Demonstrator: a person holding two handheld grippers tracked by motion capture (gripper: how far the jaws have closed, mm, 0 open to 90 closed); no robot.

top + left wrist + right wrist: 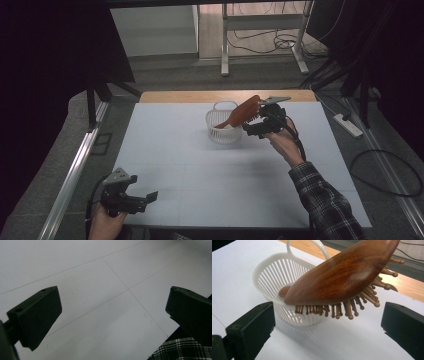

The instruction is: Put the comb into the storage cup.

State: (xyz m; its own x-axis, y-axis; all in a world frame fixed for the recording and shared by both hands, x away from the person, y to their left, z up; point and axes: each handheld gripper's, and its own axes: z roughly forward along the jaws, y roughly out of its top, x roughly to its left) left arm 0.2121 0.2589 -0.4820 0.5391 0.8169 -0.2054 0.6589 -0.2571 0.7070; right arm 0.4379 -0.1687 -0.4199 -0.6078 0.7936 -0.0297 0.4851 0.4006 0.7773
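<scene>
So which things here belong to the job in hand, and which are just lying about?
Part of the job:
- wooden hairbrush, propped on the basket rim, handle inside
- white basket
- right gripper, jaws open beside the brush

Lying about:
- left gripper, open, idle at the table's near edge
- power strip on the floor
- cables

The left gripper (131,196) sat low at the person's near left, held in a hand (102,222) and pointing right, its jaws spread wide with nothing between them. The right gripper (260,125) reached far forward on an outstretched forearm (plaid sleeve (327,202)), jaws likewise parted wide, gripping nothing.
</scene>
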